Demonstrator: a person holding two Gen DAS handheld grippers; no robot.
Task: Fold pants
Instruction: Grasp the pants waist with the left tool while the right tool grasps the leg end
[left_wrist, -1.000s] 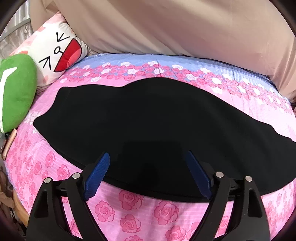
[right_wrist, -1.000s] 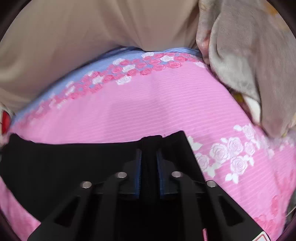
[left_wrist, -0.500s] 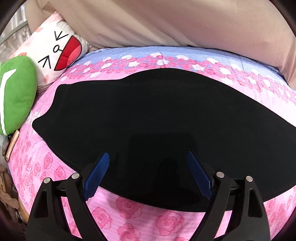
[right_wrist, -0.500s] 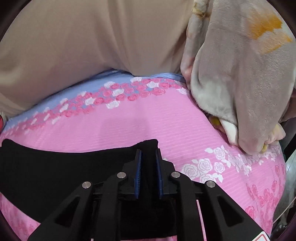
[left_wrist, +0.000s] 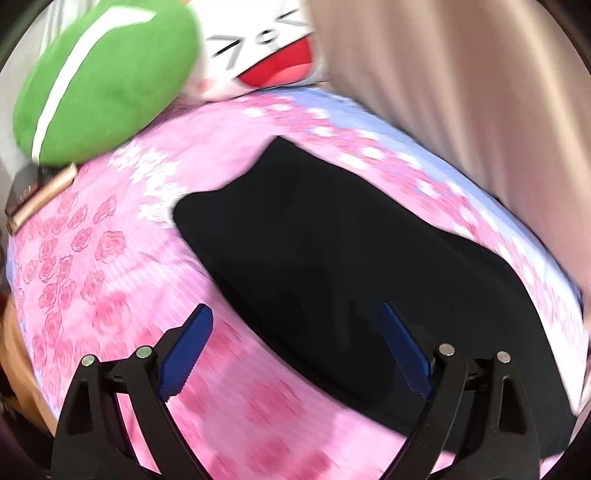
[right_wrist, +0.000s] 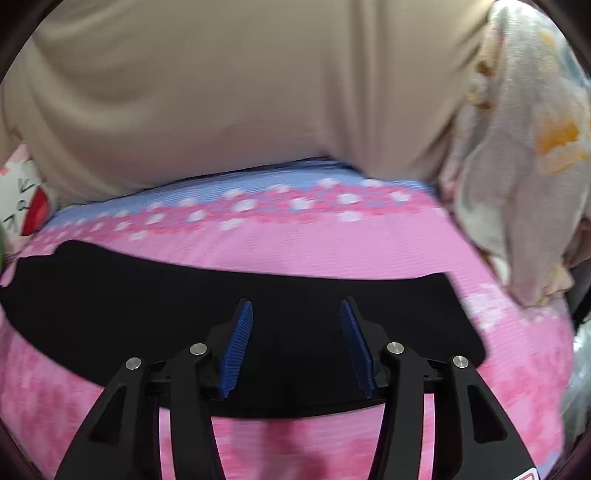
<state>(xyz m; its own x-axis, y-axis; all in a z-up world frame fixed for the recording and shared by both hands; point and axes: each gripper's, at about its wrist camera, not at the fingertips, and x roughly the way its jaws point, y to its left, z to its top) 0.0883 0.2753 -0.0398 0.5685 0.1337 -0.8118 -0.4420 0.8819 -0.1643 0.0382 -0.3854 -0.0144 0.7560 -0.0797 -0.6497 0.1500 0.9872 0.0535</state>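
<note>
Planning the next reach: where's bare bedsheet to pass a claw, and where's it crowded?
Free: pink sheet between the black pants and the green cushion; the strip between the pants' far edge and the beige curtain; the near strip in the right view. Crowded: the cushion corner with the cartoon pillow, and the bundled blanket past the pants' right end.

the bed with its pink rose-printed, blue-edged sheet (left_wrist: 110, 280) carried flat black fabric pants (left_wrist: 332, 258), a green plush cushion (left_wrist: 103, 81) and a white cartoon-face pillow (left_wrist: 266, 48).
</note>
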